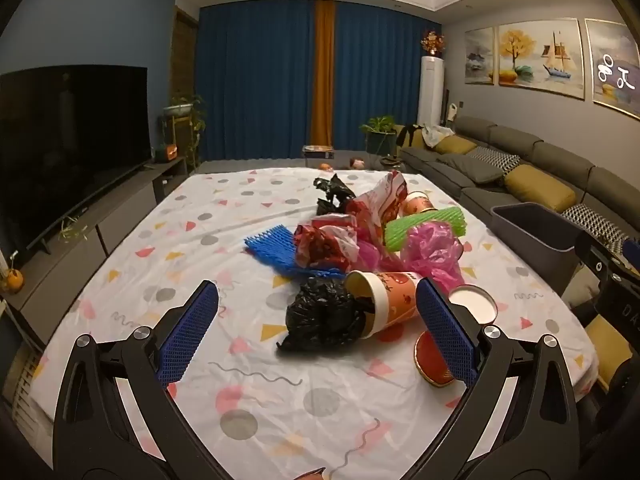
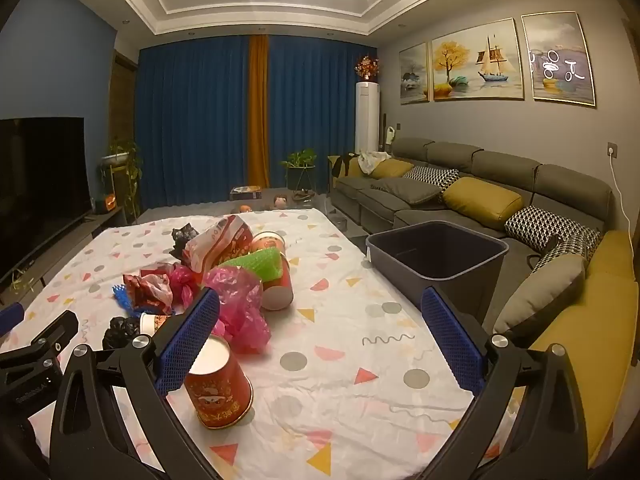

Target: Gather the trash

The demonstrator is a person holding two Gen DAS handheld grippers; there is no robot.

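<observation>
Both of my tools hang over the table [image 1: 120, 280] with its spotted white cloth, and neither grips anything. My left gripper [image 1: 318, 328] has its blue pads spread wide, and between them, at about twelve o'clock from the tips, lies a crumpled black bag [image 1: 320, 316] pushed against the mouth of a tipped paper cup [image 1: 390, 300]. Just past my right pad, at two o'clock, a red cup [image 1: 436, 360] stands upside down with its white bottom up. Beyond, toward twelve, the rest of the litter is heaped together: a blue foam net [image 1: 276, 250], a red-and-white wrapper [image 1: 332, 240], a pink plastic bag [image 1: 432, 252], a green foam net [image 1: 424, 224] and a second black bag [image 1: 334, 194] at the far side. My right gripper [image 2: 320, 332] is likewise spread wide over bare cloth; the same upside-down red cup [image 2: 218, 392] sits just beside its left pad, at eight o'clock. The grey bin [image 2: 436, 264] stands open off the table's right edge, at one o'clock from my right tool, with the grey sofa [image 2: 480, 184] behind it.
</observation>
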